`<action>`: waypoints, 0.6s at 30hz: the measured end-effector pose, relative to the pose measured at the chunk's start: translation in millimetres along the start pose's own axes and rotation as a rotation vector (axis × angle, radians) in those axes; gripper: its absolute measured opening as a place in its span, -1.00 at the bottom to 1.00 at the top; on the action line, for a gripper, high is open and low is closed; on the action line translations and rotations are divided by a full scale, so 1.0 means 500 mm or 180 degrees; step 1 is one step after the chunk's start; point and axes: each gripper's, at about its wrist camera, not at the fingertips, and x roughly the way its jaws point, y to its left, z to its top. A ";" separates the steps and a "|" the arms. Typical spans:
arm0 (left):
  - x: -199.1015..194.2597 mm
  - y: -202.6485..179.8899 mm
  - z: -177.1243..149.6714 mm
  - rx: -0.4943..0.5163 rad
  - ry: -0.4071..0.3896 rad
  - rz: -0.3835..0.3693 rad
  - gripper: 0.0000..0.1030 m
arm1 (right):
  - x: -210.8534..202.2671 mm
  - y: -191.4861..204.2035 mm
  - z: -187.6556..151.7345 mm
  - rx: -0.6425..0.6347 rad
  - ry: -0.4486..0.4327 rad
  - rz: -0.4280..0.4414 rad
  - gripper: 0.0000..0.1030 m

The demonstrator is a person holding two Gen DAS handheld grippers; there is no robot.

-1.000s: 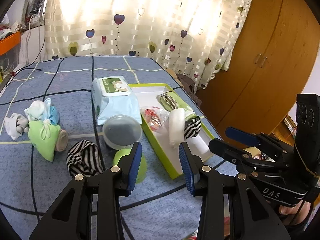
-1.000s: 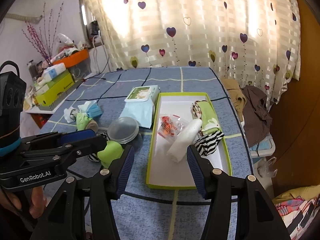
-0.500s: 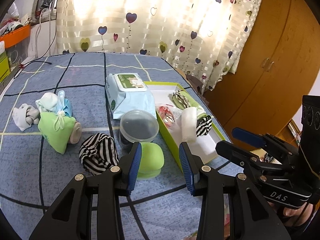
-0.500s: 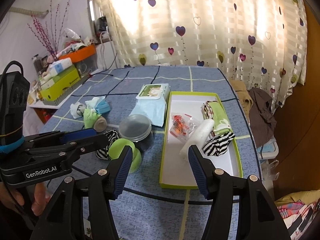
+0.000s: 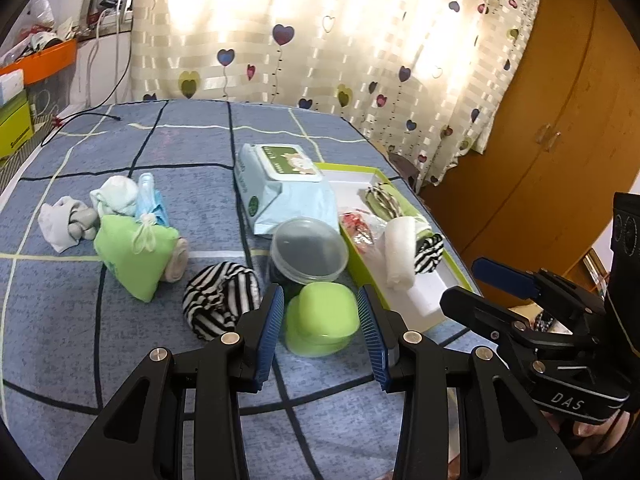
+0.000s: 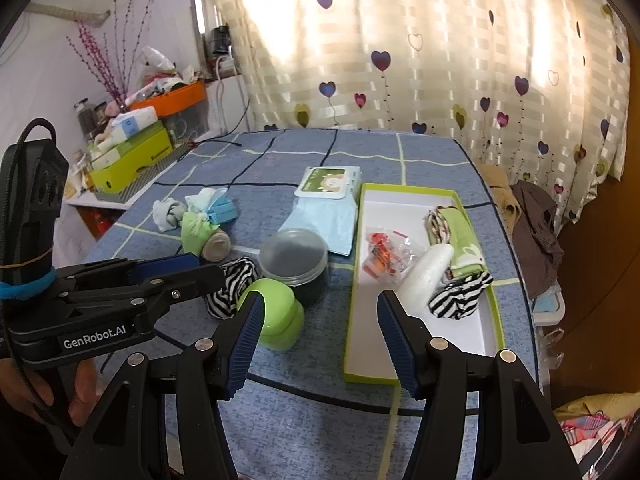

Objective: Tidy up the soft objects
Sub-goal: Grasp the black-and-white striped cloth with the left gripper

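Note:
My left gripper (image 5: 320, 296) is open and low over the blue checked bedspread. A lime-green lidded container (image 5: 322, 318) shows between its blue pads, which do not press on it. A black-and-white striped sock ball (image 5: 220, 300) lies just left of it. Further left sit a green drawstring pouch (image 5: 134, 254), a beige roll (image 5: 178, 256), a white sock (image 5: 66, 220) and a white and blue bundle (image 5: 132, 198). My right gripper (image 6: 320, 299) is open with nothing between its fingers, short of the green-rimmed tray (image 6: 350, 312). That tray holds a white roll (image 6: 424, 272), a striped sock (image 6: 460, 296) and folded green cloth (image 6: 456, 232).
A clear lidded jar (image 5: 308, 250) and a wet-wipes pack (image 5: 284, 192) stand between the loose items and the tray. A small plastic bag (image 6: 384, 256) with red contents lies in the tray. A cluttered shelf (image 6: 132, 152) is left of the bed, a wooden wardrobe (image 5: 560, 140) to the right.
Both views have swung left, so the objects sit further right in frame. The lime container now shows between the left fingers. The right jaws stand slightly wider.

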 end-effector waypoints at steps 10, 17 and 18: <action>-0.002 0.053 -0.004 -0.0150 -0.0005 0.0126 -0.22 | 0.013 0.015 0.005 -0.0048 0.0015 0.0073 0.20; 0.017 0.104 -0.013 -0.0281 0.0088 0.0252 -0.22 | 0.027 0.016 0.004 -0.0067 0.0065 0.0101 0.20; 0.021 0.110 -0.014 -0.0286 0.0101 0.0263 -0.22 | 0.029 0.015 0.004 -0.0065 0.0068 0.0105 0.20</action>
